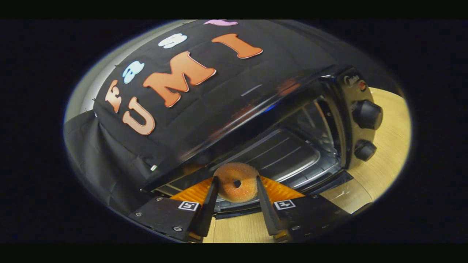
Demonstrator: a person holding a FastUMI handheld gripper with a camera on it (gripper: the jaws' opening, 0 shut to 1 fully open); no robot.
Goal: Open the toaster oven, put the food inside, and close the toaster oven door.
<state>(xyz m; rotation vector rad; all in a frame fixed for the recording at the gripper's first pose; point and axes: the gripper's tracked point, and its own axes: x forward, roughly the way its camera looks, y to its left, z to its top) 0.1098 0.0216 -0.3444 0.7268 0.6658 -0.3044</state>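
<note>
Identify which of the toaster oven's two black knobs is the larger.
The upper knob, just below the small red light, is larger than the lower knob, nearer the wooden table.

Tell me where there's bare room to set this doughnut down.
Gripper grips the sugared ring doughnut. Just beyond it, the ribbed metal tray inside the open black toaster oven lies bare. Pale wooden tabletop beside the knobs is free too.

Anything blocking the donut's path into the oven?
Nothing visible. The hand-held gripper is shut on the donut, the toaster oven door is down, and the tray lies bare just beyond the fingers.
</note>
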